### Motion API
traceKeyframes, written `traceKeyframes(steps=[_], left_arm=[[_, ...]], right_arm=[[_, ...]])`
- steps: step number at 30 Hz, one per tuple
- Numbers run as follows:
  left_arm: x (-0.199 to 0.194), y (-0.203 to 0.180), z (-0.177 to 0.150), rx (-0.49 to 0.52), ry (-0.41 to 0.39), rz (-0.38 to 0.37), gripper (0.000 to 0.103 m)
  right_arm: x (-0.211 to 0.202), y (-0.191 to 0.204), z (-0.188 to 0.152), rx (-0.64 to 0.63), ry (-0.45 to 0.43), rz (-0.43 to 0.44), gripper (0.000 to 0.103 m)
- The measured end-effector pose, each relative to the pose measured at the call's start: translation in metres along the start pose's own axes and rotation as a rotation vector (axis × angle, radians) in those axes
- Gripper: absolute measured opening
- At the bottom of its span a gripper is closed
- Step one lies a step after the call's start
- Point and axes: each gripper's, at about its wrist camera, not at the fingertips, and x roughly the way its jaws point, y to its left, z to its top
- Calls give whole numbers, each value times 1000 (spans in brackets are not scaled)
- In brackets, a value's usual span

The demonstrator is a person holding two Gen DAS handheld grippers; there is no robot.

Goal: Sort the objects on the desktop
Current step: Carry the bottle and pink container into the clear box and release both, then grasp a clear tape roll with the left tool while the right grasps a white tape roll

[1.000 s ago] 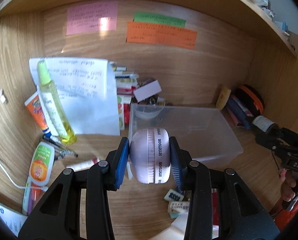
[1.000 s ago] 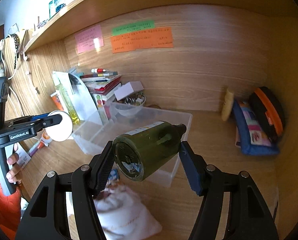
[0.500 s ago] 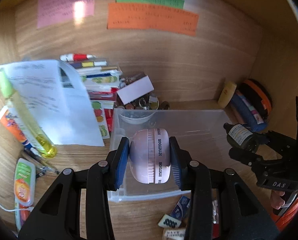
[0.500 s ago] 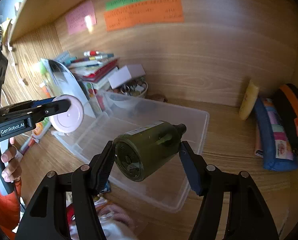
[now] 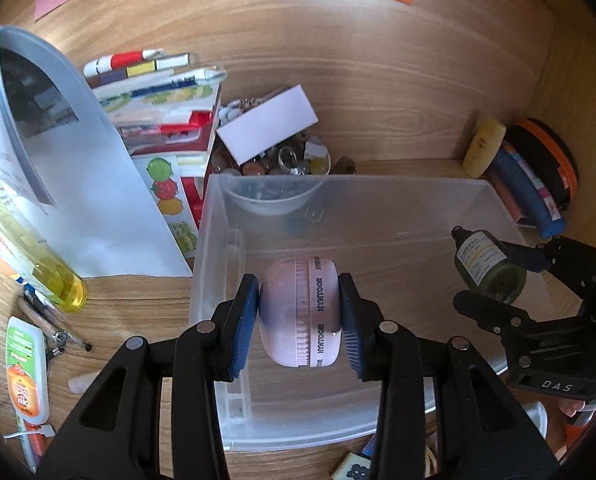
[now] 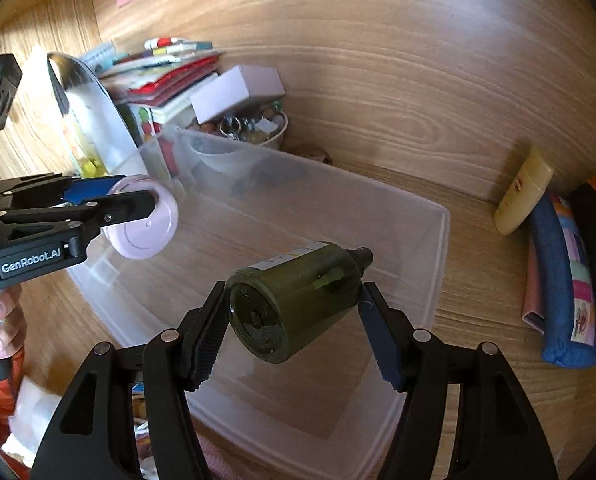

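Observation:
My left gripper [image 5: 300, 314] is shut on a round pink timer [image 5: 301, 312] and holds it above the left half of a clear plastic bin [image 5: 377, 192]. The timer also shows in the right wrist view [image 6: 146, 224]. My right gripper [image 6: 294, 316] is shut on a dark green bottle [image 6: 294, 300], lying sideways, cap pointing away, above the right part of the bin [image 6: 441, 240]. The bottle shows in the left wrist view [image 5: 485, 264] at the bin's right side.
Behind the bin stand a bowl of trinkets [image 5: 282, 168], a white box [image 5: 266, 128], stacked books [image 5: 162, 112] and a paper sheet [image 5: 58, 160]. A yellow bottle [image 5: 58, 284] and tubes lie left. Pouches [image 6: 565, 280] and a cream tube [image 6: 521, 192] lie right.
Both grippers moved forward and down over the bin, each still holding its object. The bin now fills more of both views.

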Motion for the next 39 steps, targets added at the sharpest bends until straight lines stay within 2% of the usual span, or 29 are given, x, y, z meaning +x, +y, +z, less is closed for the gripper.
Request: traceKeyframes(steps=[5, 9, 14, 19, 21, 22, 23, 29, 36, 39], left_arm=[[10, 0, -3, -3, 42, 9, 39], [3, -7, -4, 25, 15, 34, 40], [-14, -12, -4, 45, -31, 27, 60], [-43, -13, -6, 50, -83, 9, 62], [-56, -12, -8, 48, -101, 1, 70], [-65, -11, -11, 45, -116, -5, 78], [-73, -10, -14, 43, -132, -10, 81], [-108, -7, -41, 65, -167, 15, 85], [-137, -3, -82, 83, -174, 41, 86], [-151, 1, -101, 79, -175, 47, 93]], right_arm=[[14, 6, 2, -7, 32, -19, 61], [15, 11, 1, -4, 38, -40, 62], [8, 18, 0, -15, 30, -66, 66], [-13, 18, -5, 9, -6, -71, 72], [-23, 17, -8, 25, -20, -72, 74], [-30, 16, -10, 37, -29, -67, 75], [-35, 16, -12, 44, -36, -62, 76], [-72, 21, -29, 62, -92, -56, 79], [-104, 34, -58, 64, -123, -33, 80], [-117, 46, -70, 46, -134, -16, 80]])
